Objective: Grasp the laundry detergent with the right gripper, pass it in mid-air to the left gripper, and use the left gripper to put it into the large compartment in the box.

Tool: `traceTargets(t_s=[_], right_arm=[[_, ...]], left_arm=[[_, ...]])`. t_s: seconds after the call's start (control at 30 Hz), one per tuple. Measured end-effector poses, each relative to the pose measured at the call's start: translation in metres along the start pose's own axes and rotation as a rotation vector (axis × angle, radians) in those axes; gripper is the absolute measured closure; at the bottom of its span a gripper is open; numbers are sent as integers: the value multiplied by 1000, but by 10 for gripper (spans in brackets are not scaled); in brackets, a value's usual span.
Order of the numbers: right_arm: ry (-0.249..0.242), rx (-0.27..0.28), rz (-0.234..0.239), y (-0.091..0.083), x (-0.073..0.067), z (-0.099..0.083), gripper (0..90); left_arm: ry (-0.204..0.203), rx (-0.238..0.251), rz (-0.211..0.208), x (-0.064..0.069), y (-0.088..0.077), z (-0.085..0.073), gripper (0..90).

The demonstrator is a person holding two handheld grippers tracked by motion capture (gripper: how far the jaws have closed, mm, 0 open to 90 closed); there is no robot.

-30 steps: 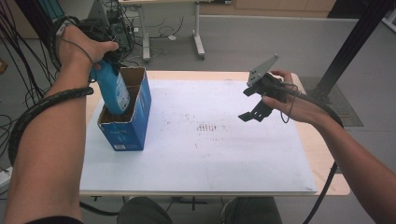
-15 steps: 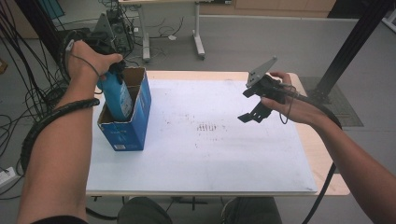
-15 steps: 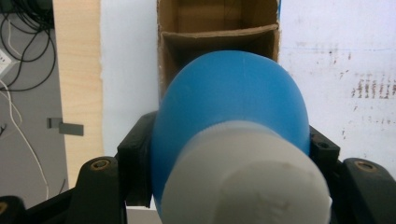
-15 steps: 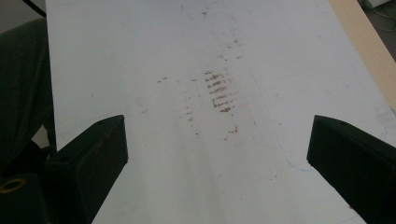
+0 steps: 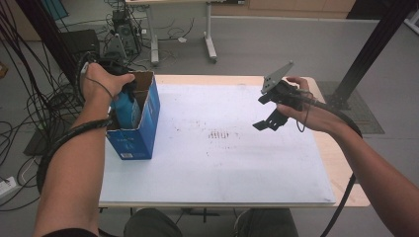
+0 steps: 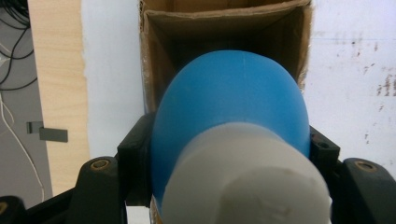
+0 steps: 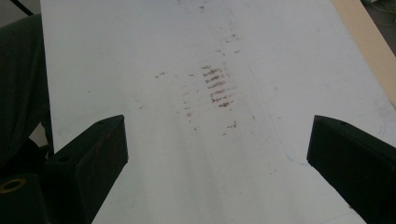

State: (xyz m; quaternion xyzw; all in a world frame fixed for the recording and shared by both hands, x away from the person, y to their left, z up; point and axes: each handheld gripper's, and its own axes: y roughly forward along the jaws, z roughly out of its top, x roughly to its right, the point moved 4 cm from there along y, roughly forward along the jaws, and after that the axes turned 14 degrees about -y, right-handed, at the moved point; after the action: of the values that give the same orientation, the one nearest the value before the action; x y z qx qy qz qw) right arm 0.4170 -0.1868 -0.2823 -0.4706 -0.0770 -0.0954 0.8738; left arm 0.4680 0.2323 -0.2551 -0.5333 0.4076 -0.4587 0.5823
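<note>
So the left gripper [image 5: 117, 81] is up at the far left corner of the surface [image 5: 222, 173], jaws pinching a blue bottle [image 5: 126, 109] on both sides, up near its neck. In the left gripper view you can see the white cap [image 6: 243, 182] right up close to the camera, with the rounded blue shoulder beyond it and a black jaw pressed against each flank. The bottle points down into the open top of a cardboard box [image 5: 141, 133], blue on the outside and plain brown inside, standing upright on the white sheet [image 5: 237, 163] that covers most of the surface. From the high view the lower part of the bottle is already inside the box walls; can't tell if it's touching the bottom. The right gripper [image 5: 271, 123] hovers above the right half of the sheet, well apart from the box, jaws spread wide with nothing between them. Its own view looks down at a patch of brownish smudges [image 7: 218, 86] on the sheet.
</note>
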Motion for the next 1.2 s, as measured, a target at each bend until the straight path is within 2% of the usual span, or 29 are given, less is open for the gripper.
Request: traceTargets(t_s=[0.47, 0.7, 1.2], right_arm=[[3, -12, 2, 4, 0, -3, 54], [10, -15, 1, 4, 1, -7, 54], [24, -23, 2, 6, 2, -12, 54]], left_arm=[[9, 0, -4, 0, 26, -2, 369], [15, -18, -2, 0, 38, -2, 369], [38, -30, 9, 3, 55, -5, 369]])
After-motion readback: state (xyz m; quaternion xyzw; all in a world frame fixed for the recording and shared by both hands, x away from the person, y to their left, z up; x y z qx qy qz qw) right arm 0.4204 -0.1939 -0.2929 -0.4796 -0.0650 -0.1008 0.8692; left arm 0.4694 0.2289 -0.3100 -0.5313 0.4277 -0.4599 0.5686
